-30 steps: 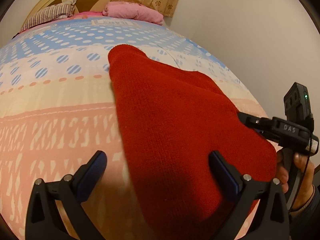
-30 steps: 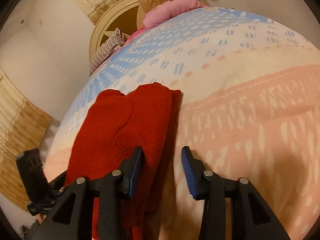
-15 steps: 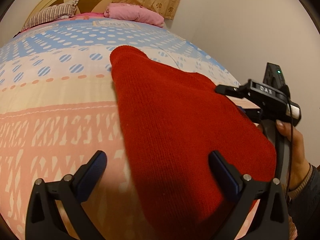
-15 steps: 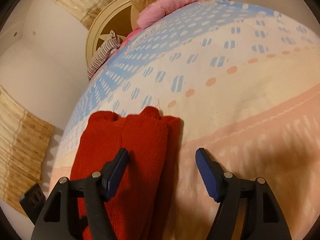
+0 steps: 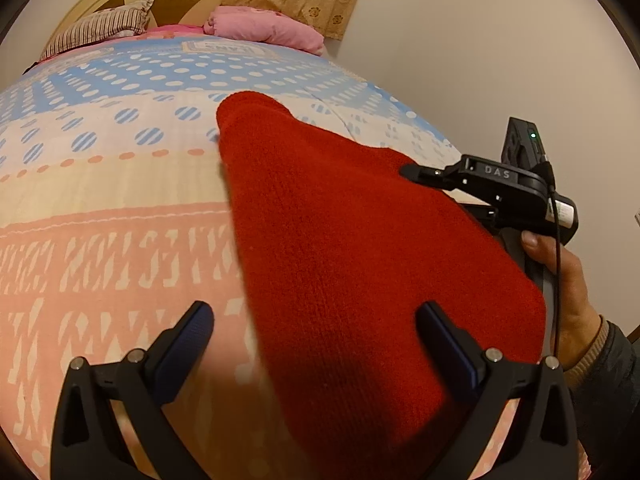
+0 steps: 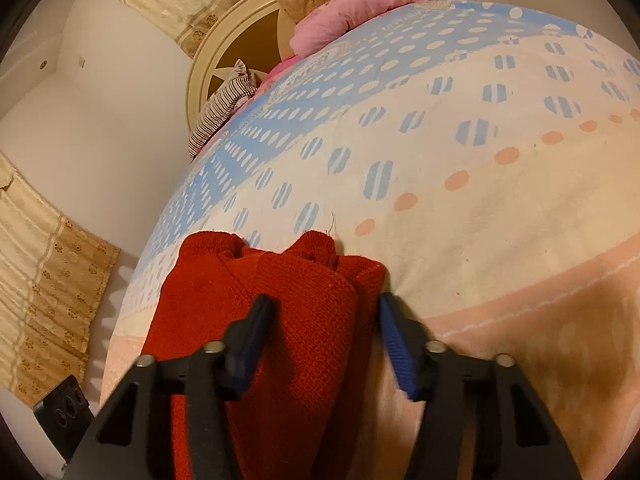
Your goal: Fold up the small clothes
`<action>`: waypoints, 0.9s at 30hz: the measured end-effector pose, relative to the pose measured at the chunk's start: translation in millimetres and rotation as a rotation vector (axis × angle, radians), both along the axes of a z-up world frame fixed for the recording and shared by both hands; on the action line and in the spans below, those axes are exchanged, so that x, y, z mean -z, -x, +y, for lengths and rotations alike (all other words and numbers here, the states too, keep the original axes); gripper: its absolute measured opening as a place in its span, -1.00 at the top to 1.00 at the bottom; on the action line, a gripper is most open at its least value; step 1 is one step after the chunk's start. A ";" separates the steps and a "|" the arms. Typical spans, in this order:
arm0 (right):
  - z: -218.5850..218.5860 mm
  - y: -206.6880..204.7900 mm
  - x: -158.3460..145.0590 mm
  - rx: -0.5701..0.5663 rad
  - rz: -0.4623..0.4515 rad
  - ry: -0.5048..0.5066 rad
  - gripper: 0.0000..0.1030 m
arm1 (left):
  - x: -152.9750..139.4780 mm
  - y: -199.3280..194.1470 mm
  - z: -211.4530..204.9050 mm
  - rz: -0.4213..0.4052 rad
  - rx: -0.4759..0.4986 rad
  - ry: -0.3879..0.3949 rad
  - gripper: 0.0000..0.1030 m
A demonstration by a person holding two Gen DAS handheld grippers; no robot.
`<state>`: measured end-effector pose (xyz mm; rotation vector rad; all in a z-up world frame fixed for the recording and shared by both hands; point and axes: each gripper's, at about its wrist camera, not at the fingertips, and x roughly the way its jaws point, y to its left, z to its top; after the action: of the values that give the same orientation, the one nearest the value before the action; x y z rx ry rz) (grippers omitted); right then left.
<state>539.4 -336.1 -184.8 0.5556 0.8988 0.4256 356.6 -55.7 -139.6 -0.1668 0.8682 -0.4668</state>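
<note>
While the left gripper (image 5: 316, 340) gapes, the right gripper (image 6: 324, 334) is closing around the folded red knit (image 6: 296, 320).

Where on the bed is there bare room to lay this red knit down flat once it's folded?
The widest free patch is the pink-patterned band of the bedspread, beside the red knit garment toward the open left hand-held gripper. The cream dotted band beyond the garment is bare too. It gets crowded at the headboard, with the pink pillow and striped pillow.
</note>
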 end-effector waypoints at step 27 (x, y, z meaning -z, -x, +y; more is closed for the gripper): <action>12.3 20.5 -14.0 -0.018 -0.100 0.033 0.60 | -16.8 17.4 -9.5 -0.018 0.098 -0.004 0.12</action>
<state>519.0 -323.8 -170.9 0.4922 0.8143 0.4498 339.2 -65.2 -122.8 -0.1166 0.8625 -0.5576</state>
